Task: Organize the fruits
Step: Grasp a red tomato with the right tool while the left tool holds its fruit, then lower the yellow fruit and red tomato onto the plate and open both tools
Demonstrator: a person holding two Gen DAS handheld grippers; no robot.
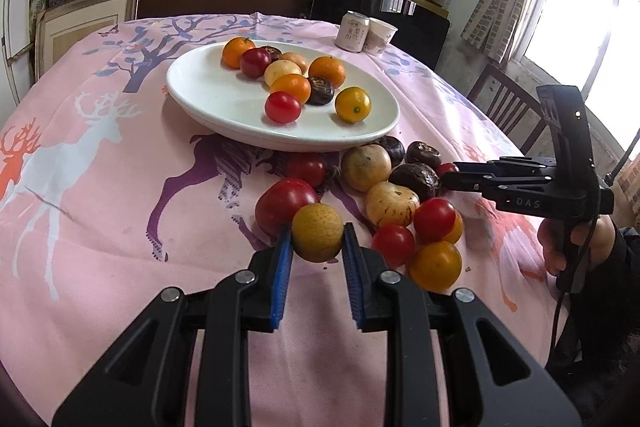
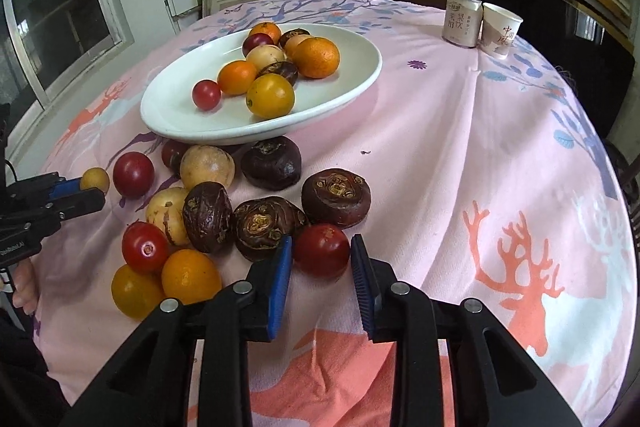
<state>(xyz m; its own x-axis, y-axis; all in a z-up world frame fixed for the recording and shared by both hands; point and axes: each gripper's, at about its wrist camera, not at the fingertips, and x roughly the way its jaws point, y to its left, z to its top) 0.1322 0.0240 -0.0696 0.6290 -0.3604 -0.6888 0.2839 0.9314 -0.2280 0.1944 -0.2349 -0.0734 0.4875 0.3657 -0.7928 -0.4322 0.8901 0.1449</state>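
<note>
Left tool [image 1: 317,233] is clamped on a small yellow-brown fruit [image 1: 317,232], lifted just clear of the loose pile on the table [image 1: 100,227]. Right tool [image 2: 322,251] brackets a red tomato [image 2: 322,249], pads at its sides but grip unclear. White plate [image 1: 200,95] already holds 9 fruits.

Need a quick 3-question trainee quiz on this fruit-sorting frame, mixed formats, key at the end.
1. True or false: the left hand-held gripper is shut on a small yellow-brown fruit.
2. Multiple choice: the red tomato between the right hand-held gripper fingers lies (A) on the white plate, (B) on the tablecloth, (C) inside the paper cup.
3. Fill in: beside the drink can at the far side of the table stands a paper ____.

Key: 1 true; 2 B, it sits on the pink tablecloth, in front of the white plate; 3 cup.
</note>
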